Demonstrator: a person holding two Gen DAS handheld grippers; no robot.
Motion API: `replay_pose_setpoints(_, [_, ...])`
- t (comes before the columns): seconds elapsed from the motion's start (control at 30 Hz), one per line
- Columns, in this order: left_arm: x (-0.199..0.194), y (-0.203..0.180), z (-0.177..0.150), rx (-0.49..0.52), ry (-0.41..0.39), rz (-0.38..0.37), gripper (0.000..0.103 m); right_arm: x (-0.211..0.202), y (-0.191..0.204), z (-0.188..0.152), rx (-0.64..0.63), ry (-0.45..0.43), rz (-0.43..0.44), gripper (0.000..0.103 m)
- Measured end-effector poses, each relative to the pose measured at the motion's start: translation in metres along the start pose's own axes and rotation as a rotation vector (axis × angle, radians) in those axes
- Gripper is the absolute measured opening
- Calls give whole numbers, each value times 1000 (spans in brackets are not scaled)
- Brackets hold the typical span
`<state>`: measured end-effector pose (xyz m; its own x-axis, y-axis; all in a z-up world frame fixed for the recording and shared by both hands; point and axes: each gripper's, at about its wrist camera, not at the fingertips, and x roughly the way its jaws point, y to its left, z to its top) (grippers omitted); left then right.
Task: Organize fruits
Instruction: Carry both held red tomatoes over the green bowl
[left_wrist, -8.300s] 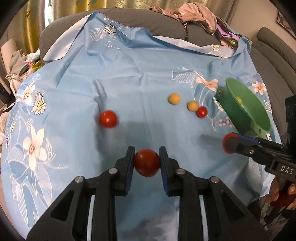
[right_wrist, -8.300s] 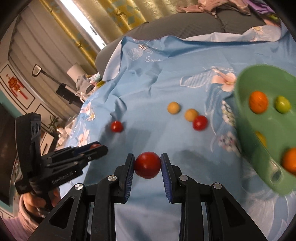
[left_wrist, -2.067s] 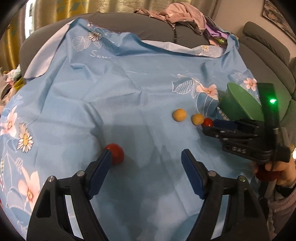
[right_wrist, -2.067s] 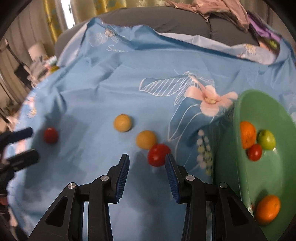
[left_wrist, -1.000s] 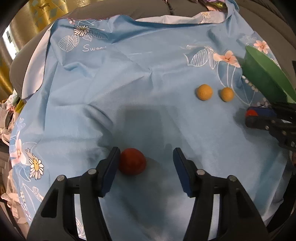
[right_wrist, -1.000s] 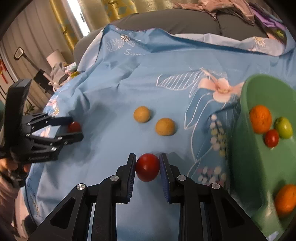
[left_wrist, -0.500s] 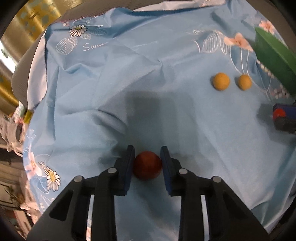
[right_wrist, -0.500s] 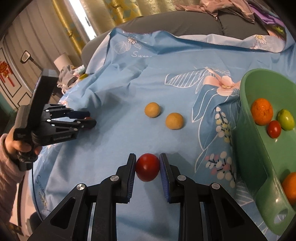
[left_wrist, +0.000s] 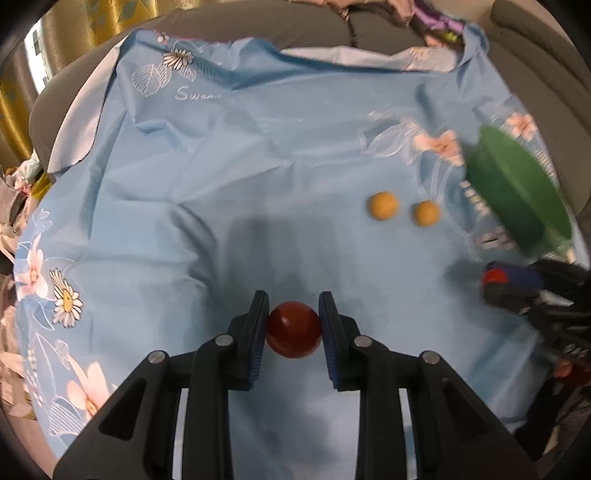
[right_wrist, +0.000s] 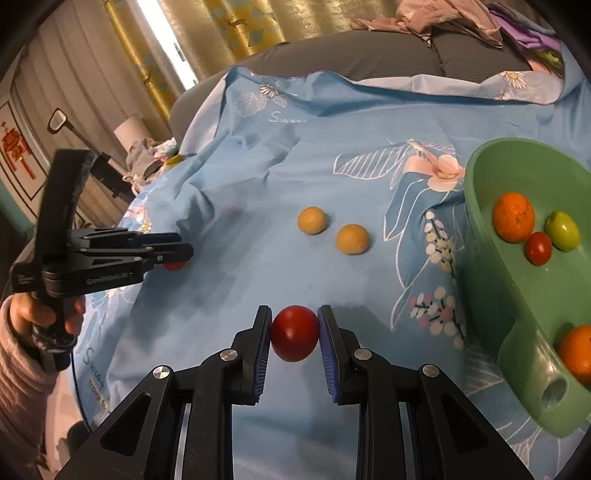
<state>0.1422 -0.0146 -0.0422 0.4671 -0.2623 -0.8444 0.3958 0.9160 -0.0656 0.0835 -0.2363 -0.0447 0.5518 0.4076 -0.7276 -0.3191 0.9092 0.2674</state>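
You are clamping a dark red fruit between the fingers of your left gripper, just above the blue floral cloth. Your right gripper is gripping a brighter red tomato the same way, near the green bowl, which is already holding oranges and smaller fruit. Both grips are sitting at the fruits' widest part, probably so nothing rolls free. Two tan fruits are waiting on the cloth between you and the bowl.

Each black gripper has silver screws and ribbed blue pads; a pinkish knit sleeve covers the wrist.
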Motion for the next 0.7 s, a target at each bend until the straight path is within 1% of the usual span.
replay_pose_setpoints(0.23, [-23,-31,-5,-2,-45,-90,27,-15,9,-3,-16,-21,12,28])
replay_pose_setpoints(0.47, [-41,-52,-5,4,-72,-123,27,-39,14,-4,-21,-70,19,28])
replay_pose_setpoints(0.7, [-55,-75,4,19,-114,-147,27,-65,11,-4,-16,-130,15,28])
